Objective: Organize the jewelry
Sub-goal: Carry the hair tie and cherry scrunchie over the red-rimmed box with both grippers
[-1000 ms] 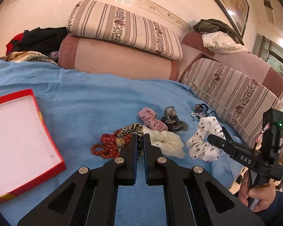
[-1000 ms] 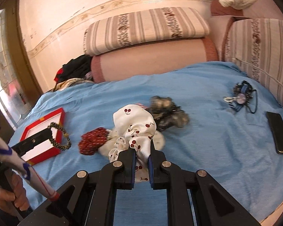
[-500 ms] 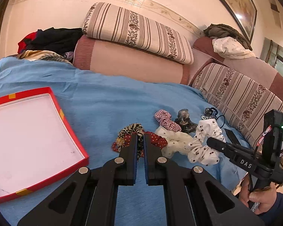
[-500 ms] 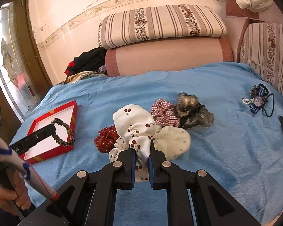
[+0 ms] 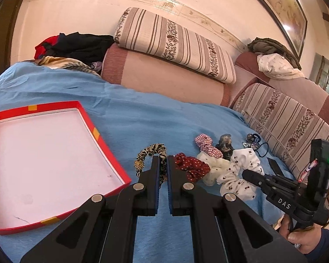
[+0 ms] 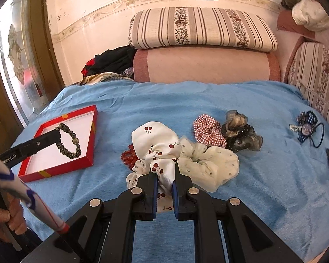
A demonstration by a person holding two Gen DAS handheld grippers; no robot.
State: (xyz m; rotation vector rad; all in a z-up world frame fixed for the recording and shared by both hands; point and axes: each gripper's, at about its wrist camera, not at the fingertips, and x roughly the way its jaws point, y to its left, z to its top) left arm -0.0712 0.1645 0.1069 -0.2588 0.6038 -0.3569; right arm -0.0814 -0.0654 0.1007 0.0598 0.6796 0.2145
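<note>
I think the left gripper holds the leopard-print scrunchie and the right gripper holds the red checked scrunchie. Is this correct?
Not quite. The left gripper does hold the leopard-print scrunchie, but the right gripper holds the white cherry-print scrunchie. The right wrist view shows the red checked scrunchie lying on the blue blanket.

warm, fairly bright indoor light fills both views. glare sits on the picture frame [image 5: 280,6] in the left view, and the window [image 6: 17,65] left of the bed [image 6: 208,100] in the right view is washed out. fisheye bending curves the walls, corners go black, and shadows on the bed stay soft.
</note>
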